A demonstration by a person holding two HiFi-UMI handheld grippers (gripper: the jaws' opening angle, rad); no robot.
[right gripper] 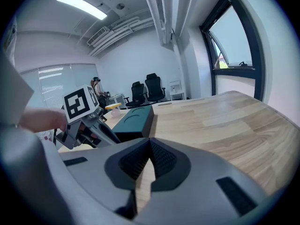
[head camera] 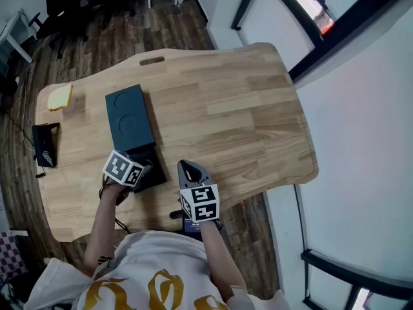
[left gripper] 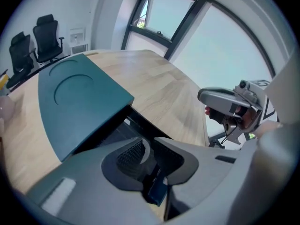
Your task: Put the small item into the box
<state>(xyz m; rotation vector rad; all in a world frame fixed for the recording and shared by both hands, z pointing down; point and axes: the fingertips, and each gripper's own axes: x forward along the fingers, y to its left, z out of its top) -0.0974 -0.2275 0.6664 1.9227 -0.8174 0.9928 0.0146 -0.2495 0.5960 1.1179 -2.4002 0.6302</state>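
A dark teal box lid lies on the wooden table, and the box's open black base sits at its near end. My left gripper is at that base. In the left gripper view the lid lies ahead to the left, with the dark opening just under the left gripper. Its pads sit close together with a small pale item pinched between them. My right gripper hovers beside the box at the table's near edge. It is shut and holds nothing.
A yellow slab and a small pinkish thing lie at the table's far left. A black device rests near the left edge. Office chairs stand beyond the table. A window wall runs along the right.
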